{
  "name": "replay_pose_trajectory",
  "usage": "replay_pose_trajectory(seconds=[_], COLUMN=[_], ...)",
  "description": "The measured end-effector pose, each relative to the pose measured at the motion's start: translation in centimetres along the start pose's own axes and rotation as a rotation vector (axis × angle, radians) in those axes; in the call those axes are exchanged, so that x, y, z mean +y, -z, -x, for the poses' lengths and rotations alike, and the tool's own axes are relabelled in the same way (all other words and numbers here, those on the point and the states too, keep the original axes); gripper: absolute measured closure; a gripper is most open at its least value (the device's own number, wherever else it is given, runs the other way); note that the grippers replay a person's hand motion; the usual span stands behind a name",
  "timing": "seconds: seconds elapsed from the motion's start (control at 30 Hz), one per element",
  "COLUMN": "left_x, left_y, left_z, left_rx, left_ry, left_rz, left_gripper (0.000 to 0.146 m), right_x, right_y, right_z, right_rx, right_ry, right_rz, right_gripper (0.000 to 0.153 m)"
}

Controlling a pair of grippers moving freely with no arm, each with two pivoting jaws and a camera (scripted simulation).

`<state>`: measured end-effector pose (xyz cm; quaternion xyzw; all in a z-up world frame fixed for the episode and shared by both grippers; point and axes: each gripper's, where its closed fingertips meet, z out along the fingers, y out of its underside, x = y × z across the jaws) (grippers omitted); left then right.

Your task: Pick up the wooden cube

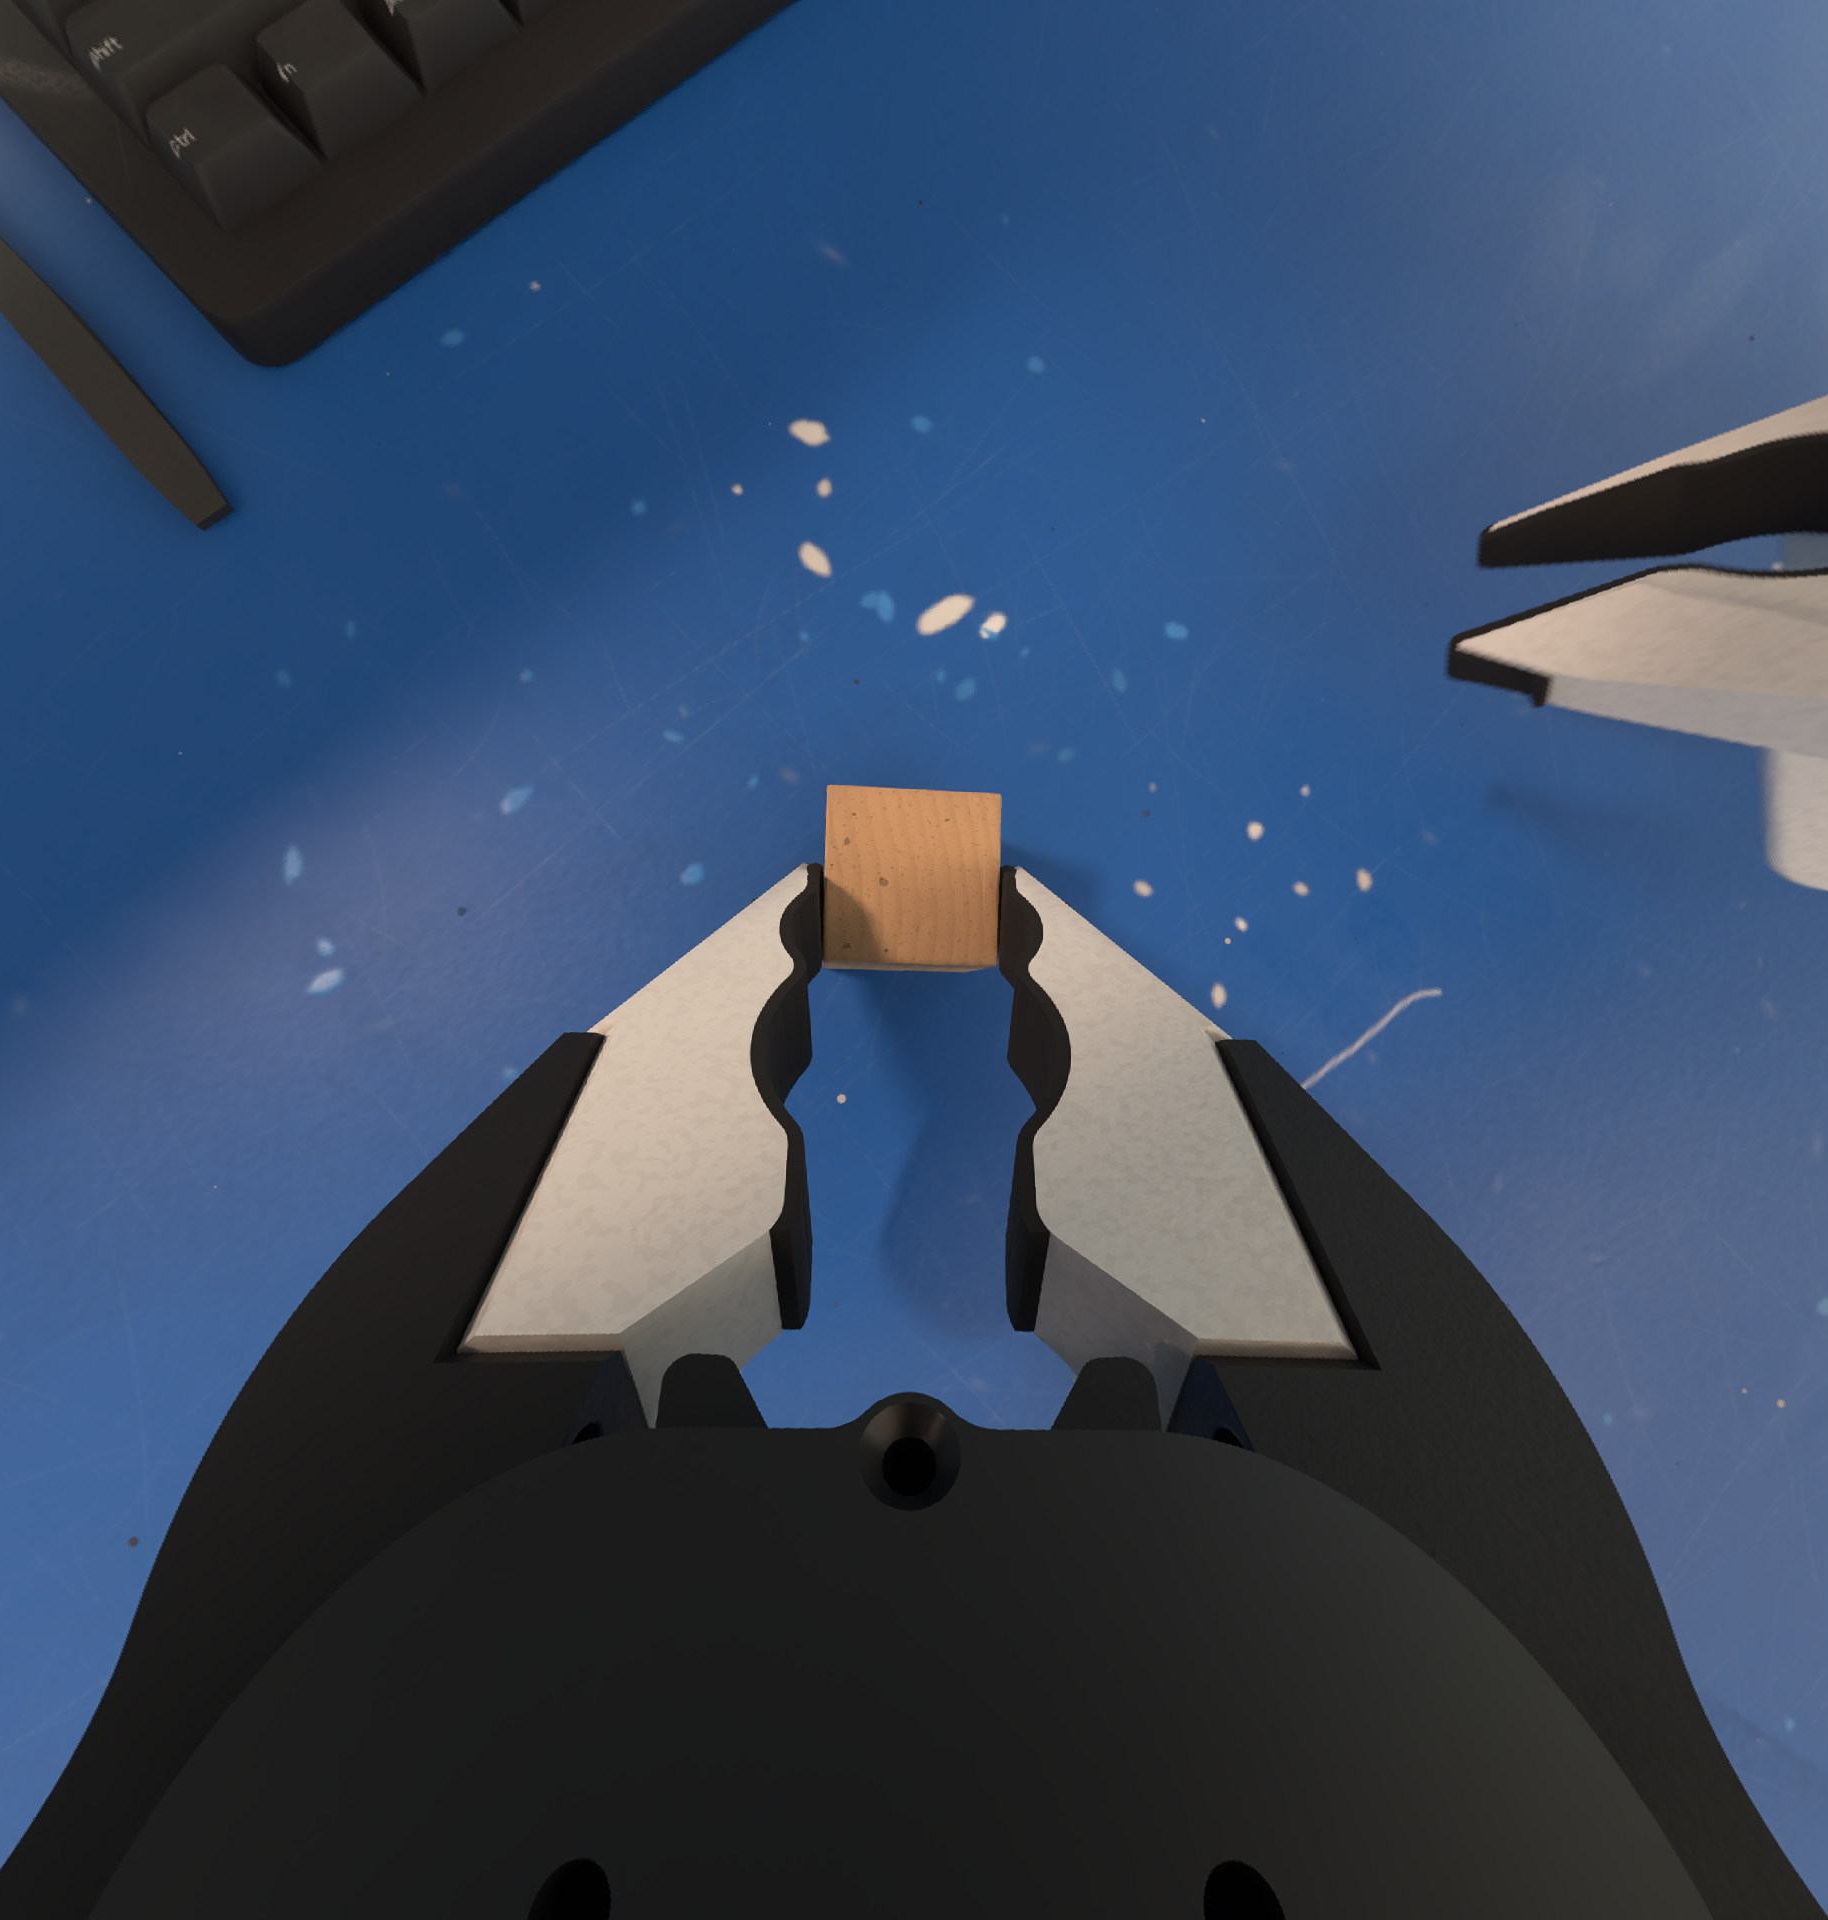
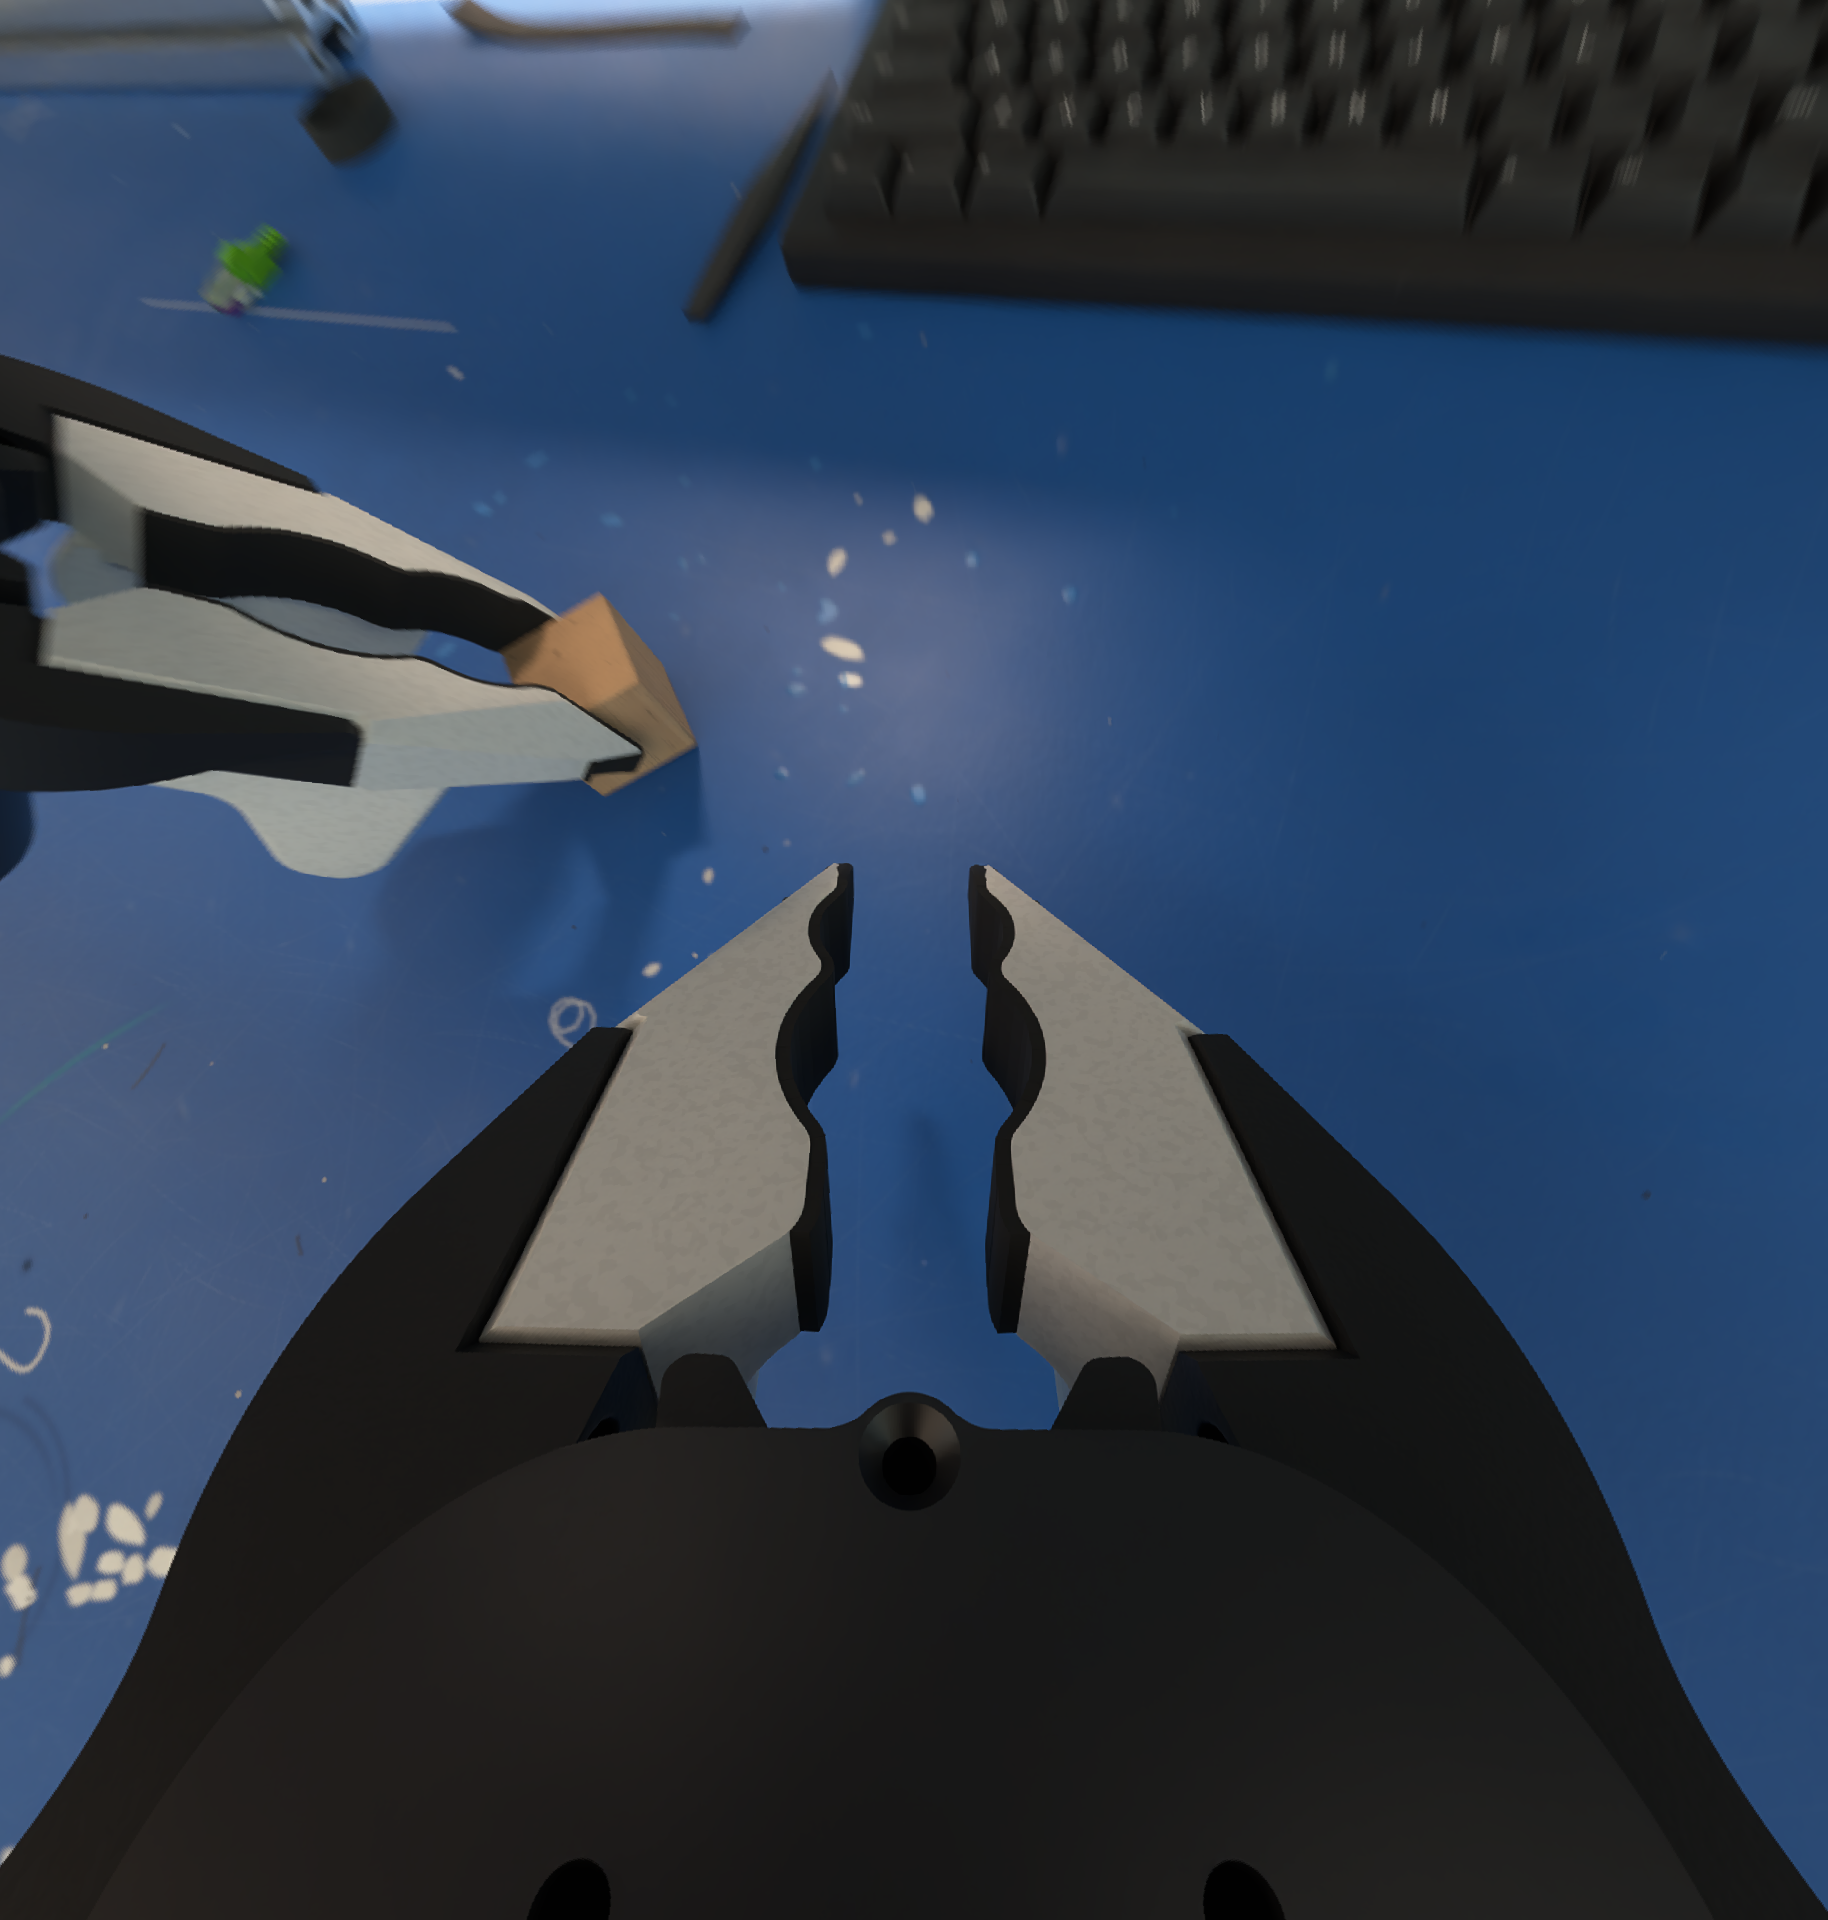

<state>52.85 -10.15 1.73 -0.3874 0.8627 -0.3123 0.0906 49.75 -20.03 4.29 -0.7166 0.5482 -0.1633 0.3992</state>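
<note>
The grasp step looked done: the left gripper (image 1: 911, 920), its tips clamped on the one wooden cube (image 1: 911, 878) at twelve o'clock from its palm, next needed a straight lift off the blue table (image 1: 1305, 312), while the second, right gripper (image 2: 911, 894) hung narrowly parted and empty near the single keyboard (image 2: 1357, 156) at one o'clock.

Place: you are looking at a workshop-like desk.
Evidence: a black keyboard (image 2: 1346, 145) is lying on a paint-flecked blue tabletop (image 2: 1409, 727).

Wooden cube (image 1: 910, 878) sits between hand-held gripper (image 1: 910, 914) fingertips, keyboard (image 1: 297, 156) beyond.
</note>
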Motion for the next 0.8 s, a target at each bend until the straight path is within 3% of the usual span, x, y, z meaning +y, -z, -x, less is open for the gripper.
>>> replay_pose_trajectory(seconds=[0.1,0.2,0.27,0.37,0.47,0.8], left_x=[0.0,-0.2,-1.1,-4.7,-5.9,-4.7], left_y=[0.0,0.0,0.5,4.1,6.0,8.6], left_z=[0.0,-0.3,-1.9,-3.8,-2.2,-1.4], left_rx=[0.013,0.067,0.23,0.579,0.629,0.812], left_ry=[0.023,0.067,0.176,0.417,0.516,0.674], left_rz=[-0.009,-0.014,-0.018,-0.155,-0.229,-0.322], left_gripper=[0.113,0.113,0.113,0.112,0.112,0.112], right_x=[0.7,-0.6,-2.0,-4.0,-5.0,-3.5], right_y=[-0.7,-0.2,0.4,1.5,2.2,1.0], right_z=[-0.5,-0.1,1.4,5.1,7.2,8.5], right_rx=[0.047,0.087,0.125,0.22,0.382,0.387], right_ry=[-0.011,0.062,0.235,0.638,0.941,1.122], right_rz=[0.062,0.007,-0.051,-0.157,-0.213,-0.155], right_gripper=[0.128,0.141,0.147,0.149,0.149,0.149])
